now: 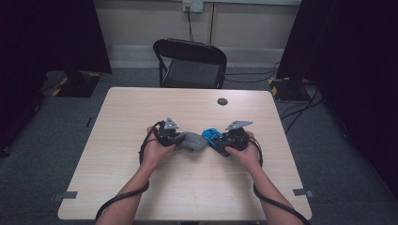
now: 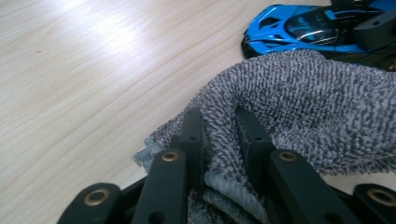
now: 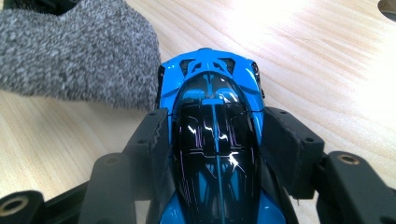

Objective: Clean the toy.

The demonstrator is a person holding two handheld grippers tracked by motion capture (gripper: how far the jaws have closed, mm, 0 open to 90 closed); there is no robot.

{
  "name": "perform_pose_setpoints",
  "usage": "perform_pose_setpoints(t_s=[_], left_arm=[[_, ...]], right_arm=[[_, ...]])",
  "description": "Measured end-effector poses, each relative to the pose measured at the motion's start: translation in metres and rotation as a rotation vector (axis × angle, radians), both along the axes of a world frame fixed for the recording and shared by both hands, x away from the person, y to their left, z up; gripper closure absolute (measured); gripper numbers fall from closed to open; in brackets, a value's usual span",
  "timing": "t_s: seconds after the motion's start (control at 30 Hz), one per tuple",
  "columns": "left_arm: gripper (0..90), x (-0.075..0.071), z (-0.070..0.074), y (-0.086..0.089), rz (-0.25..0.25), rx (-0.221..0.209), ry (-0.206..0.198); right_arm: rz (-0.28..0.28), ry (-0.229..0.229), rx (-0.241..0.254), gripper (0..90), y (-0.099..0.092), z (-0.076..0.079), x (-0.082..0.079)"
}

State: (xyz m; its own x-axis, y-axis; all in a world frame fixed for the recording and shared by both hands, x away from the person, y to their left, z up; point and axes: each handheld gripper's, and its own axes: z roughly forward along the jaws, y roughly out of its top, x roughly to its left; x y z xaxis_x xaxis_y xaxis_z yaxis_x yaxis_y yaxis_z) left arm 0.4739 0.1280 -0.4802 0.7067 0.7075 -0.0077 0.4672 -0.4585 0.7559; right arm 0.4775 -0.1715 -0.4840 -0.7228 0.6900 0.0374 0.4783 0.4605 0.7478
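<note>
High view: a pale wooden table (image 1: 141,187) carries both hands near its middle, the grey cloth (image 1: 191,141) and the blue toy car (image 1: 213,137) between them, touching or nearly so.
Car, place: held off to the person's right of the cloth, between the right gripper's (image 1: 224,139) jaws.
Car, long axis: it runs along the right gripper's own line; in the high view that is roughly across the table, one end toward the cloth, the other end back in the gripper toward the hand (which end is the nose I cannot tell).
Right gripper view: the right gripper (image 3: 215,140) grasps the car (image 3: 215,140) with a jaw pressed on each flank at the dark glossy cabin; the car's far end just meets the cloth's (image 3: 79,51) edge.
Left gripper view: the left gripper (image 2: 219,135) is clenched on a fold of the cloth (image 2: 299,107), the pile bunched up between its jaws; the car (image 2: 303,30) lies just beyond the cloth, side-on here, with a jaw of the other gripper across it.
Seen from above alone: a folding chair (image 1: 191,63) behind the table and a round dark hole (image 1: 222,101) in the tabletop.
Left hand (image 1: 157,149): forearm enters from the bottom, angled inward, gripper aimed right.
Right hand (image 1: 246,151): mirrors it, gripper aimed left.
</note>
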Motion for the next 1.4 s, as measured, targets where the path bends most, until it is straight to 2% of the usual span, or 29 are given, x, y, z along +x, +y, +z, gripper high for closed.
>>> perform_pose_setpoints(t_s=[0.07,0.1,0.2,0.3,0.63,0.67,0.83,1.0,1.2,1.27,1.33,1.4], left_arm=[[75.3,0.001,0.0,0.003,0.002,0.013,-0.004],[75.3,0.0,0.0,0.003,0.008,-0.002,0.0],[75.3,0.0,0.0,0.005,0.022,-0.005,-0.002],[75.3,0.001,0.001,0.009,0.035,0.012,-0.016],[75.3,-0.003,0.007,0.029,0.105,-0.009,-0.039],[75.4,-0.004,0.008,0.032,0.098,-0.025,-0.036],[75.4,-0.014,0.017,0.033,0.061,-0.05,-0.051],[75.3,-0.028,0.026,0.028,-0.006,-0.08,-0.058],[75.3,-0.048,0.027,0.011,-0.102,-0.119,-0.048],[75.3,-0.053,0.025,0.006,-0.125,-0.119,-0.049],[75.3,-0.057,0.021,-0.002,-0.148,-0.151,-0.028],[75.3,-0.062,0.018,-0.011,-0.18,-0.155,-0.017]], right_arm=[[-0.002,-0.002,0.001,42.4,0.0,0.0,0.0],[-0.002,-0.003,0.002,42.4,0.0,0.0,-0.001],[0.0,-0.003,0.002,42.4,0.0,0.0,0.0],[-0.001,-0.003,0.002,42.4,0.0,0.0,-0.001],[0.0,-0.006,0.0,42.4,0.0,0.0,-0.001],[0.0,-0.005,-0.002,42.4,0.0,0.0,-0.001],[0.003,-0.001,-0.011,42.4,0.001,0.001,0.0],[-0.001,0.003,-0.02,42.4,0.002,0.001,0.0],[-0.004,0.007,-0.021,42.4,0.002,0.002,0.0],[-0.005,0.008,-0.015,42.3,0.001,0.001,0.0],[-0.005,0.009,-0.014,42.3,0.001,0.001,0.0],[-0.004,0.01,-0.016,42.3,0.001,0.002,0.0]])
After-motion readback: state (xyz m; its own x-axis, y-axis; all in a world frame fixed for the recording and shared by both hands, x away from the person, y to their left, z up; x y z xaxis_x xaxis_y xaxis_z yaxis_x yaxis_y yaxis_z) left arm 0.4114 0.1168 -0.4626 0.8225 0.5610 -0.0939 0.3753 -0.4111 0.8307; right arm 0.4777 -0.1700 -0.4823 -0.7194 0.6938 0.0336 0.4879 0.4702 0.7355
